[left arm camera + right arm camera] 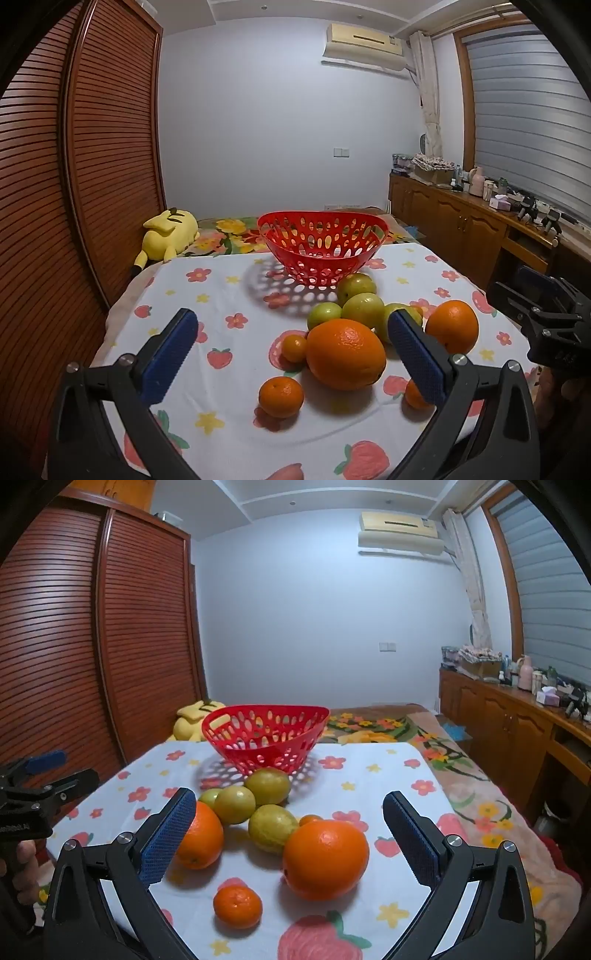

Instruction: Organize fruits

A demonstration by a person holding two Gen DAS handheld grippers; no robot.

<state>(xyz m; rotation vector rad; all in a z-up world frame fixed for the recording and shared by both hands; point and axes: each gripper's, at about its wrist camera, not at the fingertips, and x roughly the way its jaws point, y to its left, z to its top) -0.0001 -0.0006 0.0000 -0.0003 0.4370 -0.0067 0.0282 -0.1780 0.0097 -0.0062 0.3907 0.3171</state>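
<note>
Hovering wide and empty, both tools (291,341) (290,821). Risking a nudged orange (325,860) rolling off the tabletop (229,295), short of the basket (321,251).

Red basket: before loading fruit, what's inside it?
Nothing shows inside the red basket; through its holes only its far wall and the cloth behind appear. Its floor is partly hidden by the near wall.

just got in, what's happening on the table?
A person holds a two-finger gripper in each hand over a flower-print tablecloth. Left gripper and right gripper are both wide open, holding nothing. The red perforated plastic basket looks empty. In front of it lie the loose fruits: two large oranges, green-yellow round fruits and small tangerines. No fruit is in the basket yet.
</note>
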